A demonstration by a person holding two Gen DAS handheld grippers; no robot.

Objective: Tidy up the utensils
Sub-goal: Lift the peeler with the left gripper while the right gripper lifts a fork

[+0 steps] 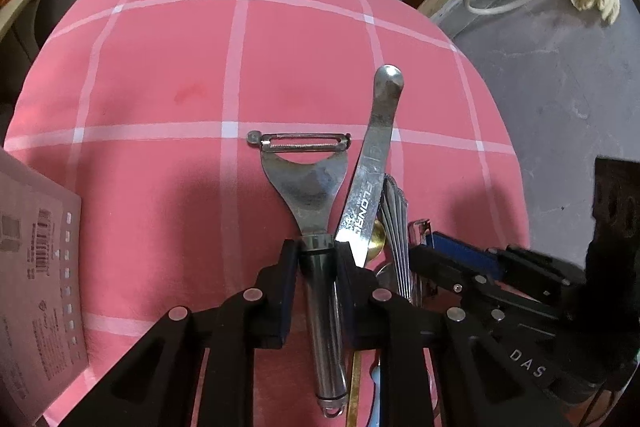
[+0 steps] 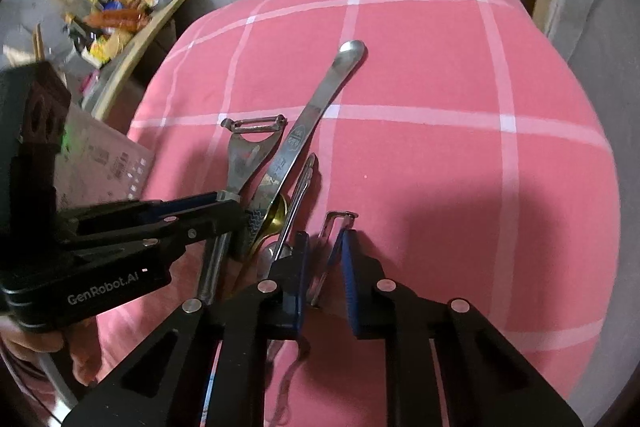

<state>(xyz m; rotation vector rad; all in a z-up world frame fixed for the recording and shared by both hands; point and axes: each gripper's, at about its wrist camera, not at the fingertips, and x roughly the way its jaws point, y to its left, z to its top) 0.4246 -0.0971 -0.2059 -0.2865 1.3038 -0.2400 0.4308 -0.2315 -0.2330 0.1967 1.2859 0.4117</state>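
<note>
A steel Y-peeler lies on the pink checked cloth. My left gripper is shut on its dark neck, one pad on each side. Just right of it are a table knife, a ribbed fork handle and a gold spoon, bunched together. In the right wrist view the peeler and knife lie left of centre. My right gripper straddles a thin metal utensil. Its right pad touches the utensil, and pink cloth shows beside the left pad.
A printed cardboard box lies on the cloth at the left, also in the right wrist view. The cloth drops off to grey floor on the right. Clutter and a board lie beyond the table's far left.
</note>
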